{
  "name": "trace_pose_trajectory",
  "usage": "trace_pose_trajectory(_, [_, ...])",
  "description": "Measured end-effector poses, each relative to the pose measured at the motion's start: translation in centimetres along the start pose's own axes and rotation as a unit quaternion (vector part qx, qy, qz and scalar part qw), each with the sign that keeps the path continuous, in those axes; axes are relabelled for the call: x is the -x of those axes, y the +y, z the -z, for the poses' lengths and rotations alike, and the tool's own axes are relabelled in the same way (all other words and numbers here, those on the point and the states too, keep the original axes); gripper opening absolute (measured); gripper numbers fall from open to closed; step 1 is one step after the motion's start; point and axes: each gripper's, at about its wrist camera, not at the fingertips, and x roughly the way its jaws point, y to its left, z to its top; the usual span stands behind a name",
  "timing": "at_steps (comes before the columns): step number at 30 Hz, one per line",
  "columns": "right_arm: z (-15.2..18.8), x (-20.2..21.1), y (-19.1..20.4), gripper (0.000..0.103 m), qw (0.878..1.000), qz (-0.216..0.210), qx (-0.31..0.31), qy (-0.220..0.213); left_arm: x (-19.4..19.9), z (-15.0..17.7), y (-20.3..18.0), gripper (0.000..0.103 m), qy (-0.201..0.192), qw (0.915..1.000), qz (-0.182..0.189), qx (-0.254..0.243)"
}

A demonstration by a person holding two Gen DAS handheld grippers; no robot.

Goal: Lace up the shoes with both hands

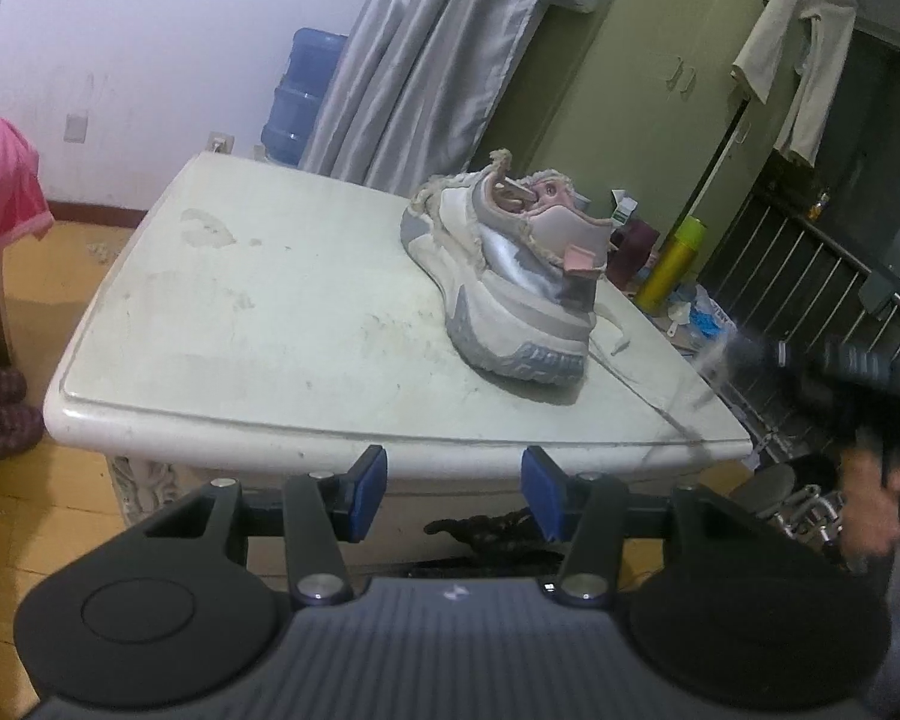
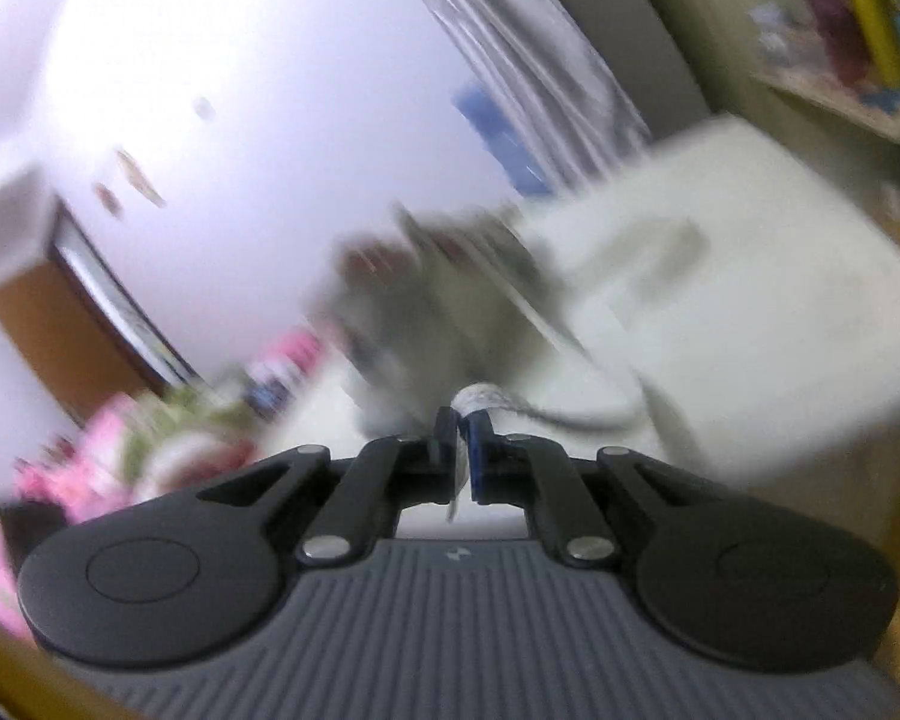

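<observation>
Shoe point(image 1: 501, 276) sits on the white table point(image 1: 240, 324), no brand readable, left gripper point(image 1: 455, 489) hanging half-parted and empty before the near edge, right gripper point(image 2: 462, 450) pinched tight on the grey lace point(image 2: 486, 399).

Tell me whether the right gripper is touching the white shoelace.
Touching. The right wrist view shows the right gripper with its blue-padded fingers shut on the white shoelace, which sticks out past their tips.

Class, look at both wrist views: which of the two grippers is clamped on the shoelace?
The right gripper: its pads pinch the shoelace. The left gripper stands open and empty.
</observation>
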Motion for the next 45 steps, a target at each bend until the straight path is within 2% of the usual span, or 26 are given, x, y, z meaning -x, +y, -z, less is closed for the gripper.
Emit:
trace_pose_trajectory(4, [-3.2,-1.2,0.1,0.005,0.999,0.013,0.008,-0.045,0.3,0.3,-0.1,0.051,-0.002,1.0,-0.002,-0.002])
trace_pose_trajectory(6, [-3.8,-2.5,-1.2,0.005,0.998,0.041,-0.003,-0.036,0.4,0.4,0.0,0.052,-0.002,1.0,-0.003,0.001])
trace_pose_trajectory(9, [-3.1,-4.4,-3.7,0.006,0.994,0.105,-0.031,0.006,0.4,0.6,0.3,0.053,0.001,1.0,-0.005,0.006])
trace_pose_trajectory(12, [-1.3,-4.7,-5.6,0.007,0.99,0.115,-0.066,0.045,0.2,0.5,0.5,0.053,0.006,0.9999,-0.009,0.011])
trace_pose_trajectory(15, [-0.1,-4.0,-5.9,0.01,0.989,0.118,-0.064,0.06,-0.1,0.4,0.5,0.053,0.009,0.9999,-0.007,0.012])
trace_pose_trajectory(17, [-0.2,-3.8,-5.2,0.017,0.989,0.119,-0.043,0.074,-0.2,0.4,0.4,0.054,0.009,0.9999,-0.005,0.011])
trace_pose_trajectory(19, [-0.4,-3.4,-4.3,0.043,0.988,0.127,-0.015,0.087,-0.4,0.6,0.3,0.054,0.01,0.9999,-0.002,0.013])
trace_pose_trajectory(20, [-0.7,-3.3,-3.8,0.047,0.987,0.132,0.004,0.092,-0.5,0.7,0.3,0.054,0.011,0.9998,0.0,0.014])
trace_pose_trajectory(25, [-2.0,-2.7,-0.8,0.049,0.978,0.15,0.118,0.082,-0.8,1.1,0.3,0.054,0.019,0.9997,0.002,0.016])
trace_pose_trajectory(27, [-2.8,-2.8,-0.2,0.053,0.972,0.155,0.16,0.076,-0.9,1.3,0.4,0.054,0.023,0.9996,0.004,0.016])
trace_pose_trajectory(32, [-3.7,-5.3,0.0,0.055,0.94,0.179,0.273,0.096,-1.1,0.9,0.4,0.054,0.018,0.9998,0.004,0.008])
trace_pose_trajectory(34, [-3.6,-6.0,-0.1,0.055,0.931,0.167,0.306,0.109,-1.3,0.7,0.5,0.054,0.018,0.9998,0.005,0.011])
trace_pose_trajectory(37, [-3.6,-7.1,-0.2,0.055,0.923,0.137,0.331,0.139,-2.0,0.5,0.8,0.054,0.022,0.9995,0.006,0.021])
trace_pose_trajectory(41, [-3.6,-8.7,-0.5,0.055,0.909,0.142,0.353,0.169,-2.8,0.8,1.0,0.054,0.032,0.9987,0.013,0.037])
trace_pose_trajectory(43, [-3.8,-9.6,-1.2,0.054,0.908,0.134,0.35,0.189,-3.2,1.0,1.0,0.054,0.039,0.9984,0.013,0.04])
trace_pose_trajectory(45, [-4.0,-10.4,-2.1,0.053,0.911,0.114,0.333,0.214,-3.5,1.0,1.0,0.054,0.046,0.9982,0.01,0.038])
